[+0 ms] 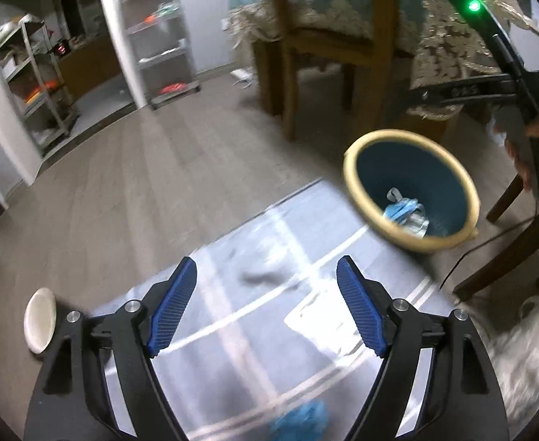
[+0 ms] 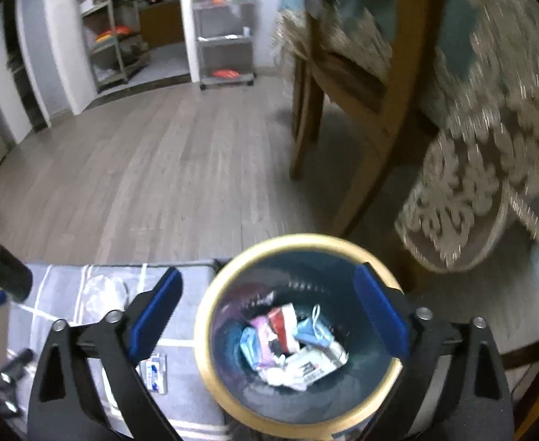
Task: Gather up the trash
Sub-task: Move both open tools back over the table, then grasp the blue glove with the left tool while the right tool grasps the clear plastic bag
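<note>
A grey mat with white stripes (image 1: pixel 232 330) lies on the wood-look floor. Going left to right: a small white dish (image 1: pixel 40 325) sits off the mat's left edge. The left gripper (image 1: pixel 266 301), blue-padded jaws spread and empty, hangs over the mat. Just beyond the mat's right corner stands a round dark-blue waste bin with a tan rim (image 2: pixel 299 334), holding crumpled wrappers and a blue face mask (image 2: pixel 315 330). The right gripper (image 2: pixel 269 312) hovers above the bin, jaws wide, grasping nothing.

I can read no text anywhere; the print on the wrappers (image 2: pixel 308 365) in my bin (image 2: pixel 210 352) is blurred.
</note>
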`<state>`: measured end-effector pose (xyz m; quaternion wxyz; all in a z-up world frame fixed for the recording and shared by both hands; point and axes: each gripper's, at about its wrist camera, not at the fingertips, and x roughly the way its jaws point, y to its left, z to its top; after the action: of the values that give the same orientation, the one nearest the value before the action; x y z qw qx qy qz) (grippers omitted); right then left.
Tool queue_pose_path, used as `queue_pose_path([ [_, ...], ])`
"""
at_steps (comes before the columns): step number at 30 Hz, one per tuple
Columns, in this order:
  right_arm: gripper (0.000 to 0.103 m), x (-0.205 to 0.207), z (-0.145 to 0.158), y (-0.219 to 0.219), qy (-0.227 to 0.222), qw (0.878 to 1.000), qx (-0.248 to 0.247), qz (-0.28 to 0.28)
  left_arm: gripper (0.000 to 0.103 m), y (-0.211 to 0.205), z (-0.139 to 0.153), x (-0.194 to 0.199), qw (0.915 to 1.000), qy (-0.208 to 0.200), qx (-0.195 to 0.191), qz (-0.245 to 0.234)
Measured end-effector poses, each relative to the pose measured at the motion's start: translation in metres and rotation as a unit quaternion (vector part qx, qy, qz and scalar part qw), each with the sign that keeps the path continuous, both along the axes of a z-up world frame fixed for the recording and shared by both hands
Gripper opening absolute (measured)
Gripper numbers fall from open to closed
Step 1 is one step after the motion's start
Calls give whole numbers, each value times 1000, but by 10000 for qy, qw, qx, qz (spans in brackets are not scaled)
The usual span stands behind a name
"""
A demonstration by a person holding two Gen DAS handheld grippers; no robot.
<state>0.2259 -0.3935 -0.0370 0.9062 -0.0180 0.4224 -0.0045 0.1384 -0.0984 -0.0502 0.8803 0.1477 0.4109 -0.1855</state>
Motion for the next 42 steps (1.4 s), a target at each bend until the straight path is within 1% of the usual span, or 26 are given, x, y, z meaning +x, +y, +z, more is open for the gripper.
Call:
queue_pose_path([
  [2,97,-1,2,14,-95,9997,-223,80,79,23,-2,-9,9999,58,73,60],
  [4,97,-2,3,29,-151,9993,-229,244,80,39,-7,-18,9998,87,152,131],
  [5,97,-3,4,34,-182,9991,-138,346,80,47,-10,-21,9996,117,152,193],
  [7,97,-4,4,43,-209,9986,102,481,81,58,-16,-24,9992,232,22,337],
  [10,97,-2,3,51,-196,9972,494,522,81,68,-27,-28,9983,376,-133,423],
  [11,97,-1,3,55,-197,9967,590,518,81,69,-32,-30,9981,431,-169,409],
  [13,97,1,0,66,-151,9965,616,551,81,68,-44,-35,9973,629,-229,315],
  [19,97,8,-16,101,245,9959,499,707,81,50,-90,-55,9941,1082,49,-20],
  [22,97,10,-23,118,375,9957,386,757,81,45,-103,-64,9924,1214,88,-158],
  [24,97,11,-28,129,461,9950,365,802,81,45,-108,-70,9914,1294,73,-188],
  [28,97,16,-46,146,765,9922,302,938,80,47,-123,-75,9851,1702,-86,-240],
  [29,97,18,-53,149,862,9912,291,956,78,47,-127,-77,9833,1796,-100,-268],
  [30,97,19,-58,151,940,9905,284,967,72,47,-130,-79,9819,1868,-74,-310],
  [35,96,25,-88,169,1430,9831,331,1095,58,46,-143,-85,9753,2150,-10,-496],
  [37,95,24,-96,178,1505,9803,318,1240,55,45,-144,-88,9755,2120,76,-582],
  [39,94,23,-102,189,1575,9768,280,1425,48,46,-144,-89,9758,2099,117,-595],
  [41,89,21,-110,202,1679,9715,130,1670,40,48,-143,-87,9762,2088,143,-568],
  [42,88,19,-113,206,1725,9689,48,1773,38,50,-143,-86,9763,2082,158,-563],
])
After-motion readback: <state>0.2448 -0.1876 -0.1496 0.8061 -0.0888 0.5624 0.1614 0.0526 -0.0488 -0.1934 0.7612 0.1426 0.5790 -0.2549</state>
